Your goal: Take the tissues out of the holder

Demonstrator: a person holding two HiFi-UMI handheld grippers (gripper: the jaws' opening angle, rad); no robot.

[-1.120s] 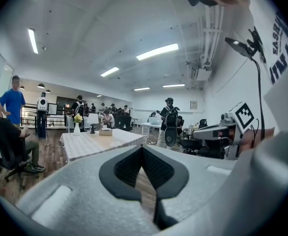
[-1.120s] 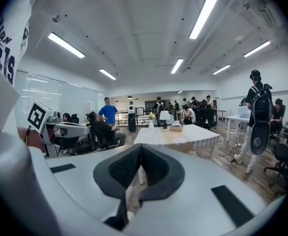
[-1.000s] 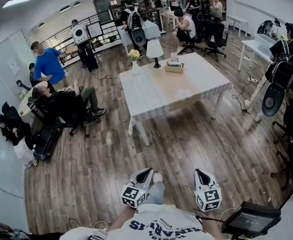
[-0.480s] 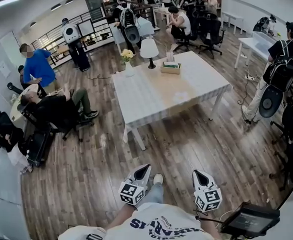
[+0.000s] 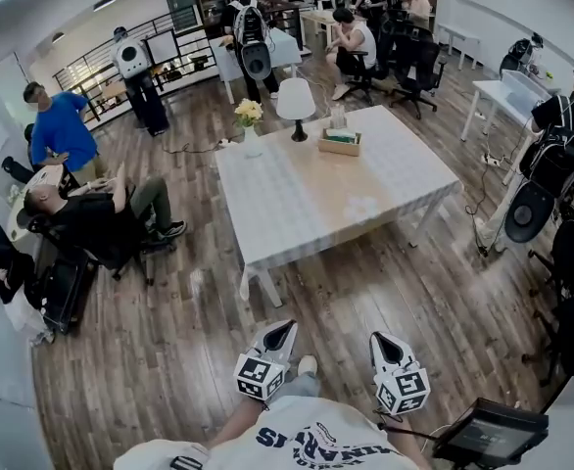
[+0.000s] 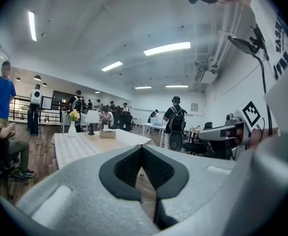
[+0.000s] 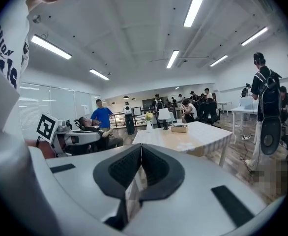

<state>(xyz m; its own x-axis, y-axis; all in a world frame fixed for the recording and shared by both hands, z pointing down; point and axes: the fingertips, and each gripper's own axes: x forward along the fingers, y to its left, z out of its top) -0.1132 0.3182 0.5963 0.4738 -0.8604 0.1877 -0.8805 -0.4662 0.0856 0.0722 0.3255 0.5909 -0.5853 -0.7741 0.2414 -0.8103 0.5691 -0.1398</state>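
Observation:
A wooden tissue holder with white tissues sticking up stands at the far side of the white table. Both grippers hover over the wood floor well short of the table, side by side and pointing at it. My left gripper is shut and holds nothing; the right gripper is shut and empty too. In the left gripper view the shut tips sit below the distant holder. From the right gripper view the holder shows small beyond the shut tips.
On the table stand a white lamp and a vase of yellow flowers. People sit on chairs at the left. A person with a backpack stands at the right by a white desk. A monitor sits lower right.
The table and holder have drawn nearer and lower in the head view as I walk towards them. Both grippers keep their place in front of me, still shut.

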